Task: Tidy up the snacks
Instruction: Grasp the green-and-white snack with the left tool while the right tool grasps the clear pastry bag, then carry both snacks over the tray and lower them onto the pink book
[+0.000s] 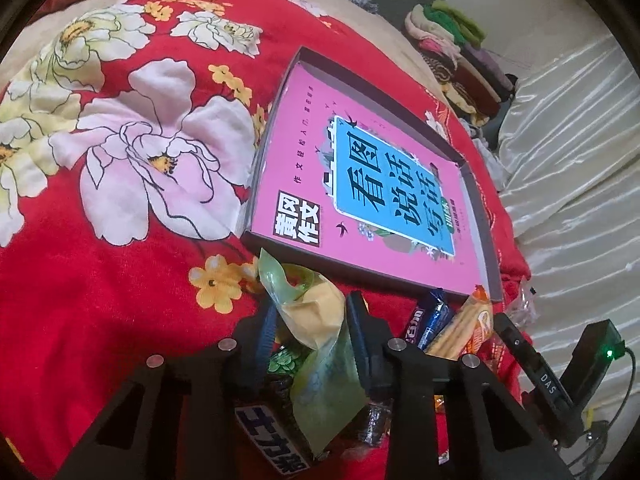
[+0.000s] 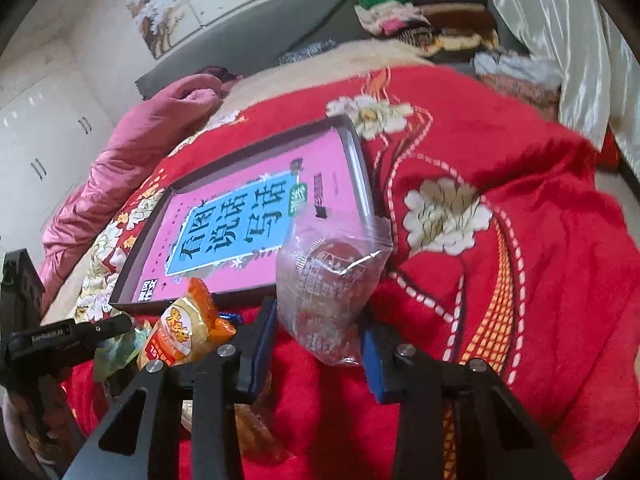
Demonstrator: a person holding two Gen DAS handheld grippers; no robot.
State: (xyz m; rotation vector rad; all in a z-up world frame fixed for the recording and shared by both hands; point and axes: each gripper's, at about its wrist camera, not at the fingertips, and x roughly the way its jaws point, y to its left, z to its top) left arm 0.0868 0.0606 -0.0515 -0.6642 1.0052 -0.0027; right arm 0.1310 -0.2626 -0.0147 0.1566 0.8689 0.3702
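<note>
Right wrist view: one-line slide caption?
Right tool shut on a clear snack bag, before a shallow box holding a pink book.

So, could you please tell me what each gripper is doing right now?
Left gripper: shut on the green packet.
Right gripper: shut on the clear bag.
</note>
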